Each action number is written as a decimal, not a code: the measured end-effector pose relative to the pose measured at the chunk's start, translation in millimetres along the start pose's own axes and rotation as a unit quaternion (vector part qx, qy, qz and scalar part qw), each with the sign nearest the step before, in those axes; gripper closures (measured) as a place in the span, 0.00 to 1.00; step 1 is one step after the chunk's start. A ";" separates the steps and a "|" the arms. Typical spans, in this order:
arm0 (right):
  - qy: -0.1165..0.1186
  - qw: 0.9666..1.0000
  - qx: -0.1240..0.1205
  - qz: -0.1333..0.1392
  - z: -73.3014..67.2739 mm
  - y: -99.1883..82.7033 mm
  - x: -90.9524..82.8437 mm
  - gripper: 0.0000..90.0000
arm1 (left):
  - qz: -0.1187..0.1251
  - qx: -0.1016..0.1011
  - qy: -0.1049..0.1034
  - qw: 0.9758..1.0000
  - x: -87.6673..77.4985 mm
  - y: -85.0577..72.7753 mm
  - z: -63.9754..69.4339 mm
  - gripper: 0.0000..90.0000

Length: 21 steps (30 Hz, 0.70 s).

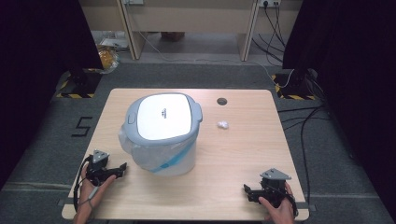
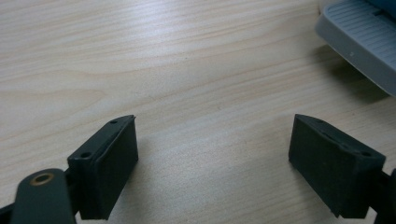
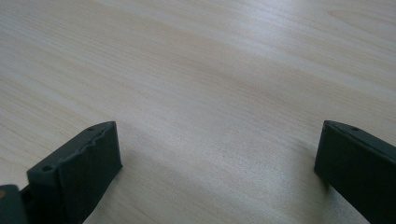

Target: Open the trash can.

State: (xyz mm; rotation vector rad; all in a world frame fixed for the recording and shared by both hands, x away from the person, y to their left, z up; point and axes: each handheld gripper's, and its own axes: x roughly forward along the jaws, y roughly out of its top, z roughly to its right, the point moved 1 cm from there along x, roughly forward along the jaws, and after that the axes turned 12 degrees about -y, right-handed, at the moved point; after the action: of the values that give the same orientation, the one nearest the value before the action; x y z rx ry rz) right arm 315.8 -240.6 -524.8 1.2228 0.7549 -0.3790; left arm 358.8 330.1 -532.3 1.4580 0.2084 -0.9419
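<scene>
step: start, nothing picked up | left gripper (image 1: 122, 166) beside bin (image 1: 163, 133), open wide, empty | right gripper (image 1: 246, 190) open wide, empty, far from bin | next: probably reach for paper ball (image 1: 222, 124) right of bin

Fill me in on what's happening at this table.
A person sits at a wooden table with a claw in each hand. The left claw rests near the table's front left corner, beside a lidded bin lined with a plastic bag; the right claw rests near the front right corner. Both are open and hold nothing. A small crumpled white wad lies to the right of the bin, untouched.
</scene>
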 end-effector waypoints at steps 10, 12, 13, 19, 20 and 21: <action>0.005 1.000 0.004 0.024 -2.8 3.9 -8.9 0.16 | 0.006 -0.009 -0.017 1.000 1.8 2.8 1.8 0.18; 0.004 0.999 -0.001 0.036 -5.2 6.7 -12.5 0.18 | 0.016 -0.015 -0.016 1.000 2.4 6.6 0.7 0.18; 0.007 0.999 -0.003 0.040 -6.1 7.7 -13.6 0.17 | 0.022 -0.018 -0.019 0.999 2.3 8.4 -0.1 0.18; 0.036 0.997 -0.011 0.067 -21.0 17.2 -21.2 0.17 | 0.041 -0.030 -0.022 0.998 5.5 21.1 -5.1 0.18; 0.039 0.997 -0.015 0.069 -24.3 18.9 -21.7 0.17 | 0.042 -0.030 -0.022 0.998 6.3 22.9 -5.7 0.18; 0.039 0.997 -0.015 0.069 -24.3 18.9 -21.7 0.17 | 0.042 -0.030 -0.022 0.998 6.3 22.9 -5.7 0.18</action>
State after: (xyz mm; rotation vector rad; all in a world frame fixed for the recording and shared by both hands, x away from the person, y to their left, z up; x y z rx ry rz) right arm 304.8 -214.5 -499.9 1.2584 0.7369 -0.2067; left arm 380.1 329.0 -520.3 1.3798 0.1403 -0.8917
